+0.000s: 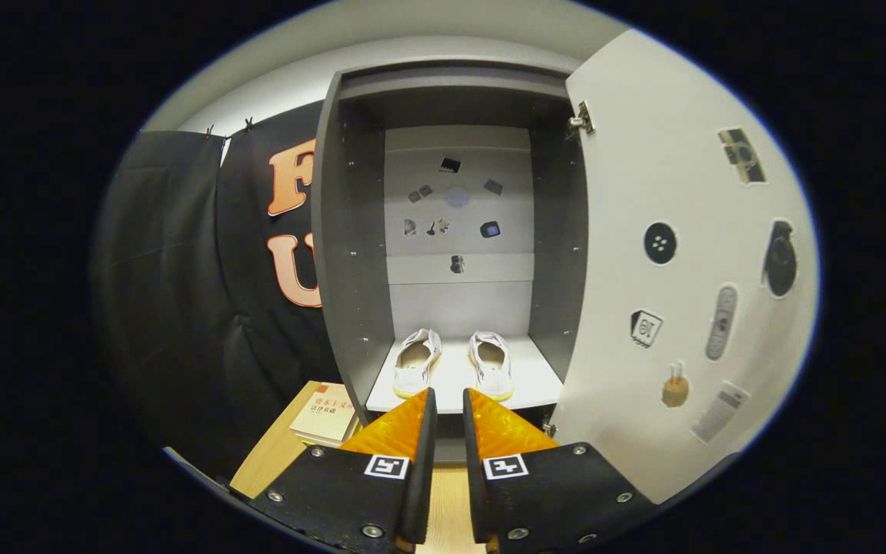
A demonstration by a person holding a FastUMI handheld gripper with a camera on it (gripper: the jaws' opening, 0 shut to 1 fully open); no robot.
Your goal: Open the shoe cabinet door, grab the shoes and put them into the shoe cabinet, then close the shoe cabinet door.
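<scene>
Gripper [449, 396] fingers sit close together with a narrow gap, nothing between them. Shoe cabinet [351, 254] is straight ahead, its door [643, 192] swung wide to the right, with stickers on the inner face. Both shoes [454, 362] are already inside on the bottom shelf [454, 385], side by side but apart, heels toward the gripper, just beyond the fingertips. A book [325, 415] lies on the wooden surface [270, 454], near left of the cabinet.
</scene>
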